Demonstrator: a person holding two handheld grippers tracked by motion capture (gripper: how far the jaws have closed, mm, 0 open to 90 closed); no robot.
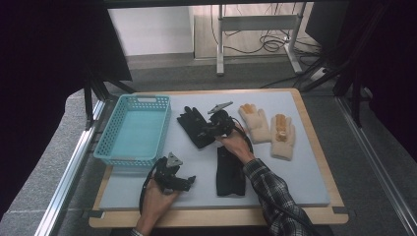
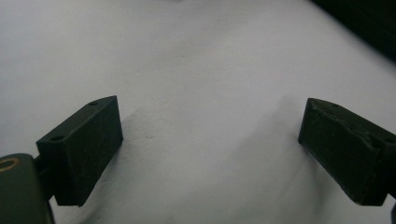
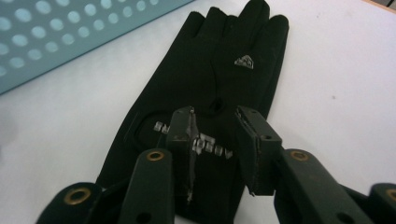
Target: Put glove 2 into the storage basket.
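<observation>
Nearest the camera, at the near left of the grey mat [image 1: 295, 162]: left gripper [image 1: 183, 183], held in a hand [image 1: 156, 199], jaws spread wide over bare mat with nothing between them. Same wide gap seen in the left gripper view, left gripper [image 2: 210, 140] just above the pale surface.

Farther in, near the middle: right gripper [image 1: 201, 132], held by a hand [image 1: 238, 145] with a plaid sleeve [image 1: 273, 196], reaching toward the left over a black glove [image 1: 194, 126]. Lying flat on the mat, this glove, just right of the blue basket [image 1: 135, 129], fingers pointing far. In the right gripper view: right gripper [image 3: 215, 140] poised over the cuff end of the black glove [image 3: 219, 70], jaws set narrowly apart, a strip of glove fabric showing in the gap, pads not seen pressing on it. Corner of the blue basket [image 3: 70, 32] at the upper left of that view.

Under the right forearm, nearer: second black glove [image 1: 230, 172], lying flat. At the far right: two cream gloves [image 1: 268, 128] side by side, palms with orange patches.
</observation>
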